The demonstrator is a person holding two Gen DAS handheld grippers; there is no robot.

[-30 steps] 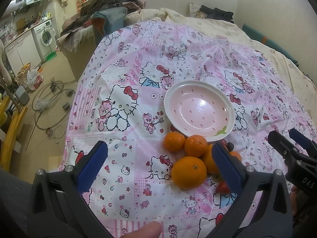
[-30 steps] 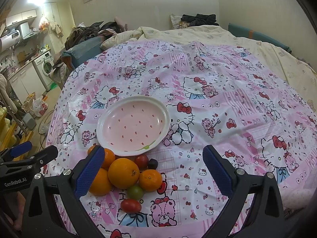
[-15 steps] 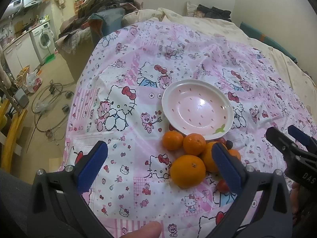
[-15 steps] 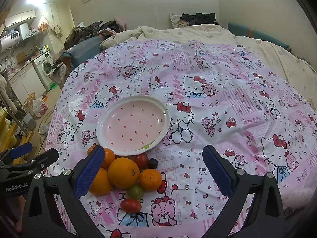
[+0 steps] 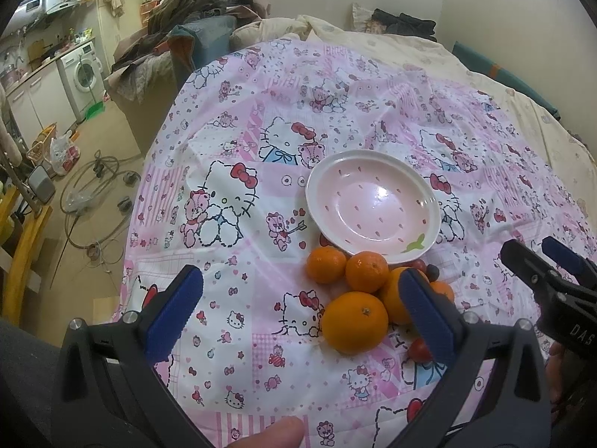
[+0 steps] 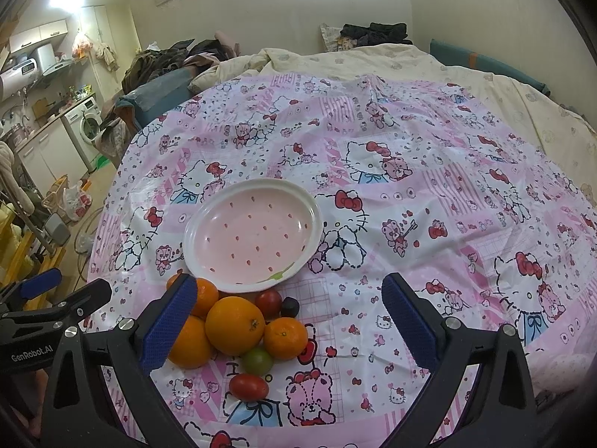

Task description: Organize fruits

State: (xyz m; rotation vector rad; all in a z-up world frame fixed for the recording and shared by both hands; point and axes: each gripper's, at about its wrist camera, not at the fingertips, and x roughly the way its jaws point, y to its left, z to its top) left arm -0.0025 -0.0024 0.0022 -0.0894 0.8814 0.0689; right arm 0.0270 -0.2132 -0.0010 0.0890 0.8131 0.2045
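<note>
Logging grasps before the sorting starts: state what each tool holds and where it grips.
Nothing is held. The left tool and right tool are both open, empty.

the plate (image 6: pixel 252 239) lies on the cloth (image 6: pixel 410 194) that covers the bed. the oranges (image 6: pixel 235 325) sit in a cluster just before the plate's near rim, touching each other. three small tomatoes (image 6: pixel 249 386) lie among and before them. the plate holds nothing.
</note>
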